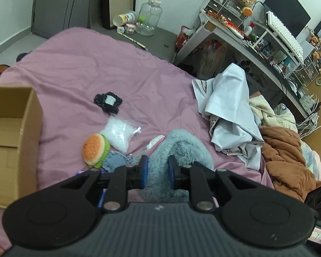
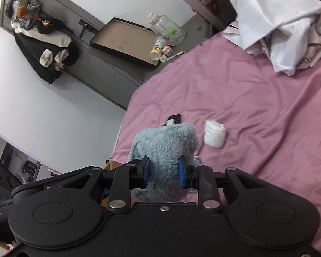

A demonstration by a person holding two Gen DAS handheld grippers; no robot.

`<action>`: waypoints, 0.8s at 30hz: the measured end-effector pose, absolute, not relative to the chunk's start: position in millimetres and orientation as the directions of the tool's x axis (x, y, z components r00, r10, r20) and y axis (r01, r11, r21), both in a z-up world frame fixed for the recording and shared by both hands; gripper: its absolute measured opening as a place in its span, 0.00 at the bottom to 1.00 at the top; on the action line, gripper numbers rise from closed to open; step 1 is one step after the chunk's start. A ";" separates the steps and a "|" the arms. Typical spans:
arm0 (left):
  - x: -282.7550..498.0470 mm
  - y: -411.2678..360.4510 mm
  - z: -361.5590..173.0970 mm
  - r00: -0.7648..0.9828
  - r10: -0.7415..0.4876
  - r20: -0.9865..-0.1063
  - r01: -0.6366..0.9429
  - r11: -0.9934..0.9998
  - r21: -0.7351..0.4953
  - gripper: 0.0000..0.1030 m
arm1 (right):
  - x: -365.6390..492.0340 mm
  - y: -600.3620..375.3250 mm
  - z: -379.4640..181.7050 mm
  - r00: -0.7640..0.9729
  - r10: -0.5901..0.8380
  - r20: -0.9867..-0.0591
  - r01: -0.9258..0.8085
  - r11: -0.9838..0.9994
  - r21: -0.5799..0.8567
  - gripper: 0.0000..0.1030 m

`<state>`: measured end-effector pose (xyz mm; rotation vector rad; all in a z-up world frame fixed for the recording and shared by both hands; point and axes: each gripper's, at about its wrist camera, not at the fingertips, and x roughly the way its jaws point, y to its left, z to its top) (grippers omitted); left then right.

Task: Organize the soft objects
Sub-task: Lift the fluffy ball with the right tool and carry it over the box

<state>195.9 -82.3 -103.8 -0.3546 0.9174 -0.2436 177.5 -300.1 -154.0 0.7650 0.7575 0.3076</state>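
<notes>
Left gripper (image 1: pixel 158 172) is clenched on the fluffy blue cloth (image 1: pixel 182 147), which bulges just ahead of its fingers; the burger plush (image 1: pixel 95 150) lies ahead-left. Right gripper (image 2: pixel 163 172) likewise clamps the fluffy blue cloth (image 2: pixel 164 143), white bag (image 2: pixel 214 136) ahead-right

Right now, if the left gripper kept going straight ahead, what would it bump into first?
The left gripper is already shut on the fluffy blue-grey fabric, so that comes first. Beyond it probably lies the pink bedsheet, though depth is unclear.
</notes>
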 end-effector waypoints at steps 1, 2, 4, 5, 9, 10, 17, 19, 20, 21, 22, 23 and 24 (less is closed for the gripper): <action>193.8 -78.5 -100.5 0.591 -0.351 -0.726 0.052 0.915 -0.400 0.18 | 176.4 -296.7 -150.7 0.701 0.509 -0.499 0.006 0.696 0.718 0.25; 191.7 -75.0 -97.9 0.596 -0.349 -0.724 0.049 0.915 -0.400 0.18 | 175.3 -293.4 -147.6 0.702 0.512 -0.496 0.000 0.696 0.718 0.25; 187.2 -69.1 -92.2 0.605 -0.345 -0.717 0.048 0.915 -0.400 0.18 | 173.5 -287.5 -141.6 0.703 0.516 -0.490 -0.011 0.697 0.717 0.25; 184.2 -65.5 -89.1 0.612 -0.342 -0.713 0.047 0.916 -0.399 0.18 | 171.8 -284.3 -138.9 0.704 0.517 -0.487 -0.017 0.698 0.716 0.25; 175.1 -51.5 -79.5 0.632 -0.330 -0.701 0.035 0.916 -0.400 0.18 | 166.4 -271.6 -129.4 0.706 0.526 -0.473 -0.042 0.699 0.714 0.25; 172.7 -47.8 -77.4 0.636 -0.327 -0.699 0.032 0.916 -0.400 0.18 | 165.1 -268.1 -127.4 0.706 0.529 -0.471 -0.048 0.699 0.713 0.25; 157.7 -20.2 -65.9 0.661 -0.311 -0.683 0.021 0.918 -0.397 0.18 | 157.3 -242.2 -115.1 0.706 0.541 -0.458 -0.079 0.702 0.708 0.25; 154.5 -13.6 -63.6 0.669 -0.308 -0.677 0.017 0.916 -0.400 0.18 | 154.5 -235.6 -112.5 0.707 0.543 -0.453 -0.089 0.704 0.705 0.25; 152.6 -8.5 -62.7 0.672 -0.307 -0.674 0.012 0.914 -0.405 0.18 | 153.1 -231.9 -111.2 0.707 0.544 -0.451 -0.094 0.705 0.703 0.25; 150.8 -3.8 -62.4 0.675 -0.307 -0.670 0.007 0.912 -0.410 0.18 | 152.4 -227.9 -109.7 0.707 0.546 -0.449 -0.100 0.706 0.701 0.25; 149.2 0.8 -62.6 0.678 -0.307 -0.668 0.002 0.909 -0.416 0.18 | 151.5 -223.7 -108.4 0.707 0.547 -0.448 -0.105 0.708 0.698 0.25; 147.2 6.4 -62.9 0.682 -0.306 -0.664 -0.005 0.906 -0.423 0.18 | 150.9 -219.4 -107.2 0.706 0.548 -0.448 -0.110 0.710 0.696 0.25; 145.4 11.0 -63.1 0.686 -0.304 -0.661 -0.010 0.905 -0.426 0.18 | 150.0 -215.6 -106.5 0.705 0.550 -0.448 -0.114 0.711 0.694 0.25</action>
